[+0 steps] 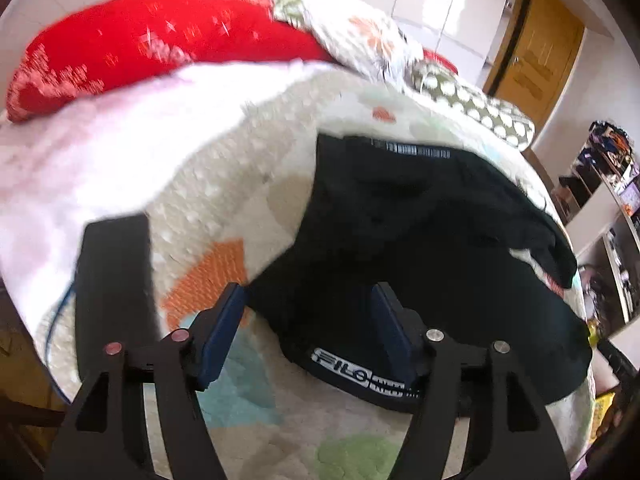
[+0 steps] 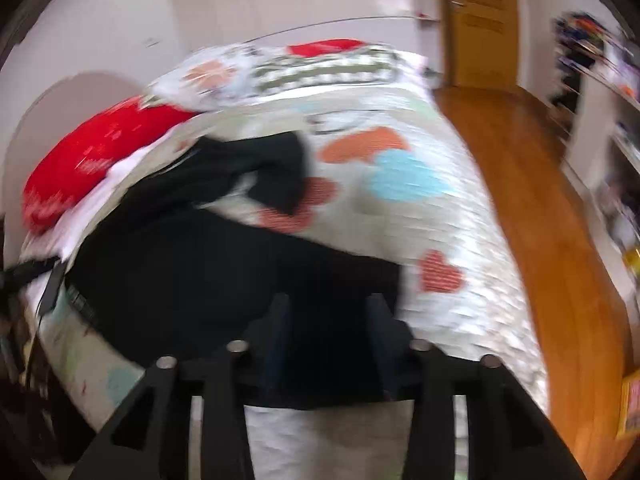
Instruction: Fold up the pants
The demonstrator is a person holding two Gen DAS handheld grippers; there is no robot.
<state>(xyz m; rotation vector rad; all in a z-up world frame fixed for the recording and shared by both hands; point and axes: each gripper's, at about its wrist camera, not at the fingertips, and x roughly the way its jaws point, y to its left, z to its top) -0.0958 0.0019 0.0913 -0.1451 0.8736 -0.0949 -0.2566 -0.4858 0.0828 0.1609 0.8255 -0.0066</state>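
Pants (image 1: 420, 240) lie black and featureless on your bedspread (image 1: 240, 184); your left gripper (image 1: 306, 320) gapes empty, while blur hides whether your right gripper (image 2: 328, 336) grips fabric.

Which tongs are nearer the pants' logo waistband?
Left. The left tongs hang open right over the waistband of the pants; the right tongs sit over plain black cloth, waistband off to their left.

Left gripper (image 1: 306, 308) built of black angular linkage arms, dark blue finger pads (image 1: 222, 328), round silver pivot pins, right gripper (image 2: 326, 316) matching, black arms, silver pins
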